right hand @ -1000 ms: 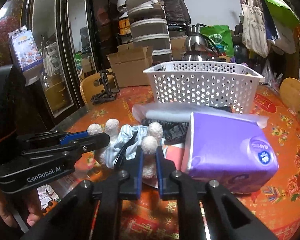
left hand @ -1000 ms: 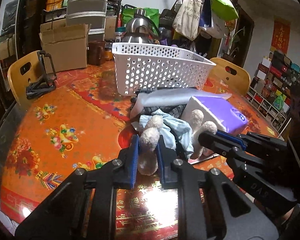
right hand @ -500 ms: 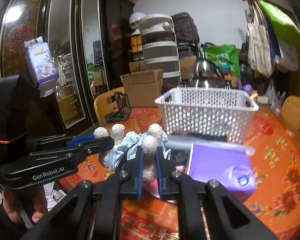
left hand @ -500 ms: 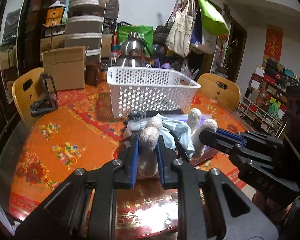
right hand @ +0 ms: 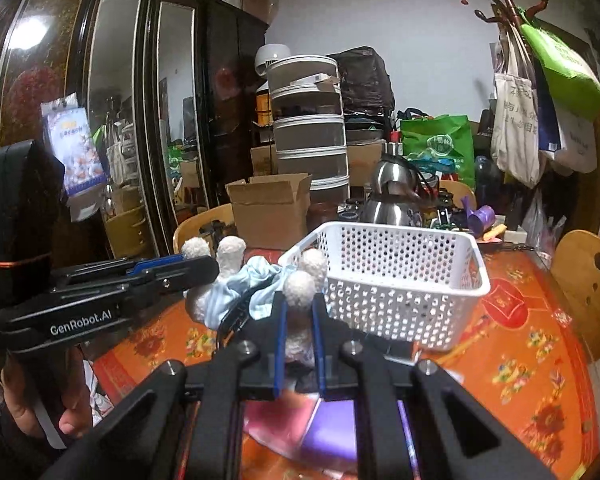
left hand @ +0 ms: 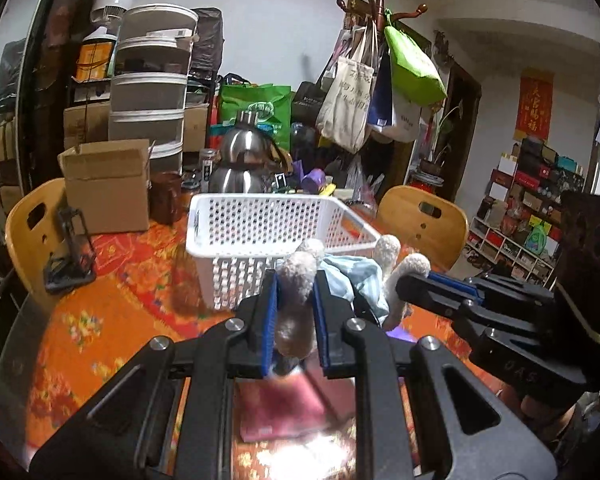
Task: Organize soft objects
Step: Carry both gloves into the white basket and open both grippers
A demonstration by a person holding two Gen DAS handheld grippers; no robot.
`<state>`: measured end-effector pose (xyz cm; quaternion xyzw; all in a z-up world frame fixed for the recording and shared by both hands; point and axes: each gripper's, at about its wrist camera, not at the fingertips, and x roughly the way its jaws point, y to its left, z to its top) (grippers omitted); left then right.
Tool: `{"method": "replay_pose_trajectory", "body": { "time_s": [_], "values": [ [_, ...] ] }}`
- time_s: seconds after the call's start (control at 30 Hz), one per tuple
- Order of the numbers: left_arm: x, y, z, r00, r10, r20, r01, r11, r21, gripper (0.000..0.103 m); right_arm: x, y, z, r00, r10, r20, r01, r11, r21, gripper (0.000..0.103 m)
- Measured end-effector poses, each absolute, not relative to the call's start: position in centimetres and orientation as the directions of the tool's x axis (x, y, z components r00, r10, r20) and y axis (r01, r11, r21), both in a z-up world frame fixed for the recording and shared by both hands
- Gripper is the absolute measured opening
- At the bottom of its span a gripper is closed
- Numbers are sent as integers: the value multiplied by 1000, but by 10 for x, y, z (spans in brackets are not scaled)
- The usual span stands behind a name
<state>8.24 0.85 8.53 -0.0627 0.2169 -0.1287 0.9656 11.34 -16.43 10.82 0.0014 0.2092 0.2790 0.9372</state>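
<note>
Grippers hold one plush toy (left hand: 340, 276) aloft between them: left gripper (left hand: 294, 312) and right gripper (right hand: 299, 320) each pinch a fuzzy limb. White basket (left hand: 268, 224) sits just ahead, slightly below.

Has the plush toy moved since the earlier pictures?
Yes. The plush toy, clamped by both claws, has risen: it now overlaps the white basket rim.

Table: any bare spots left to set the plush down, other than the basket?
Bare orange tablecloth between white basket and black stand, and tablecloth right of the basket toward the wooden chair. Crowded behind the basket: cardboard box, kettle, jars.
</note>
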Motion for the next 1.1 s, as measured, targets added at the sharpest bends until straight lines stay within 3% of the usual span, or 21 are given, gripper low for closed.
{"method": "replay_pose_trajectory", "body": {
  "time_s": [0.23, 0.43, 0.7, 1.0, 1.07, 1.1],
  "values": [
    [143, -1, 136, 875, -282, -395, 230, 958, -174, 15, 176, -174, 142, 765, 501, -406, -496, 859, 125, 10],
    [240, -10, 165, 836, -270, -479, 193, 960, -204, 15, 250, -177, 151, 757, 454, -470, -454, 883, 121, 10],
    [357, -28, 145, 743, -236, -627, 143, 970, -196, 15, 327, -175, 117, 719, 375, -585, -384, 916, 116, 10],
    [429, -29, 77, 680, -187, -709, 66, 979, -195, 16, 359, -162, 77, 726, 323, -608, -393, 920, 19, 10],
    [430, -26, 66, 678, -189, -710, 66, 978, -197, 22, 361, -164, 71, 720, 329, -611, -392, 920, 34, 11],
    [432, -26, 61, 677, -185, -713, 65, 979, -192, 42, 365, -166, 65, 705, 337, -624, -392, 918, 54, 15]
  ]
}}
